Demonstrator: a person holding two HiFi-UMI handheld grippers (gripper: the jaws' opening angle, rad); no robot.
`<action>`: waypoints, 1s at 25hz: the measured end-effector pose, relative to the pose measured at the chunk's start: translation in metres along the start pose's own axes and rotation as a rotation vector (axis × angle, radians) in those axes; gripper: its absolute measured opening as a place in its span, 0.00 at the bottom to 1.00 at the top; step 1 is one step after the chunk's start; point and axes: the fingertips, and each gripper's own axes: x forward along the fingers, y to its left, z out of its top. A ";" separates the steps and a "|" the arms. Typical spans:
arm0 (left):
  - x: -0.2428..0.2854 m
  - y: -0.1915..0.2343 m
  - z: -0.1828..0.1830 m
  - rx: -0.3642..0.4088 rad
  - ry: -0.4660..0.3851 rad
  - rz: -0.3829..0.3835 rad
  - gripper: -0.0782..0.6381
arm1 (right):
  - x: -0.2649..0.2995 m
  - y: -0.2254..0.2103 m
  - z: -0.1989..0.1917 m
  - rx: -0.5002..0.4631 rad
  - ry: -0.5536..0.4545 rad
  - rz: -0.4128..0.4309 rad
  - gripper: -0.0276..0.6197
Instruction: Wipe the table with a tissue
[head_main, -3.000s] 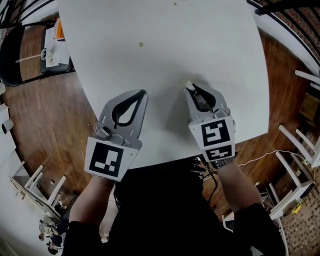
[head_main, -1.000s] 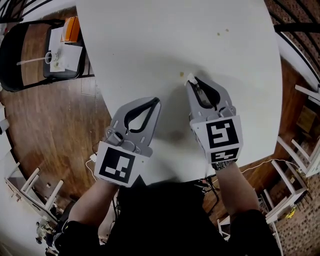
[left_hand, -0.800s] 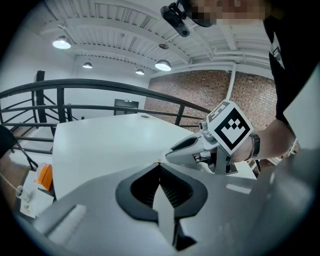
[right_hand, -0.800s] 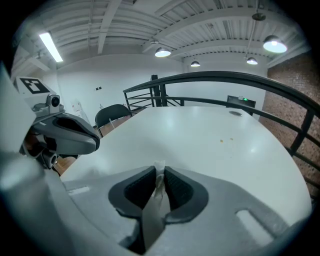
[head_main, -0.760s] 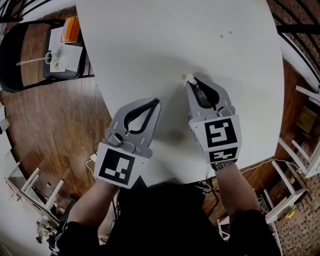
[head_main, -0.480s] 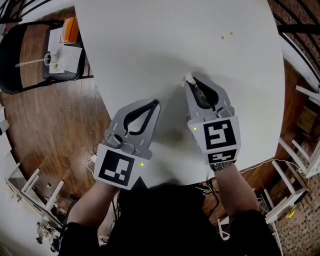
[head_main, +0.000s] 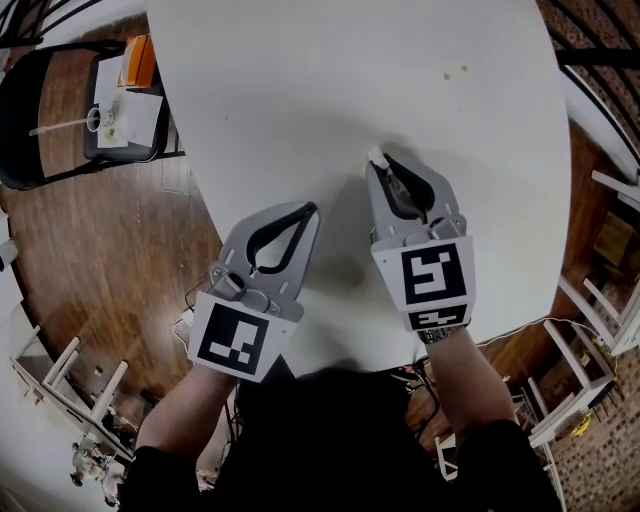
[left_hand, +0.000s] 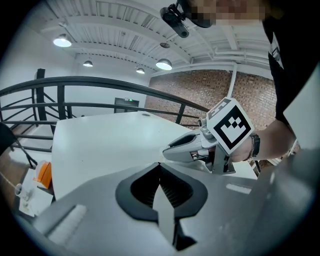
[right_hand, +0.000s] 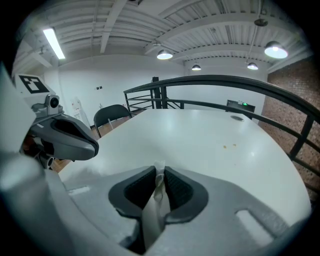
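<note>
The white table (head_main: 330, 80) fills the upper part of the head view. My right gripper (head_main: 378, 163) rests on it, shut on a small white tissue (head_main: 376, 156) that pokes out at the jaw tips and touches the tabletop. In the right gripper view the tissue (right_hand: 159, 175) sits pinched between the dark pads. Two tiny brown crumbs (head_main: 455, 72) lie farther away to the right; they also show as crumbs (right_hand: 228, 146) in the right gripper view. My left gripper (head_main: 310, 210) lies on the table to the left, shut with nothing in it (left_hand: 160, 166).
A black folding chair (head_main: 40, 150) stands off the table's left side and carries papers and an orange object (head_main: 135, 60). White chair frames (head_main: 600, 290) stand at the right over the wooden floor. A black railing (right_hand: 220, 82) runs behind the table's far edge.
The right gripper has slid the tissue slightly left over a small brown crumb, which no longer shows. The left gripper has barely moved.
</note>
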 end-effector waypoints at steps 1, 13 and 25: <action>0.000 0.000 0.000 -0.001 0.000 0.001 0.12 | 0.000 0.000 0.000 -0.004 -0.001 -0.001 0.11; -0.002 -0.003 0.001 0.003 0.003 0.010 0.12 | 0.004 0.006 0.003 -0.083 -0.013 0.012 0.11; -0.010 -0.010 0.005 0.027 0.000 0.028 0.12 | -0.010 0.015 0.017 -0.142 -0.100 0.041 0.11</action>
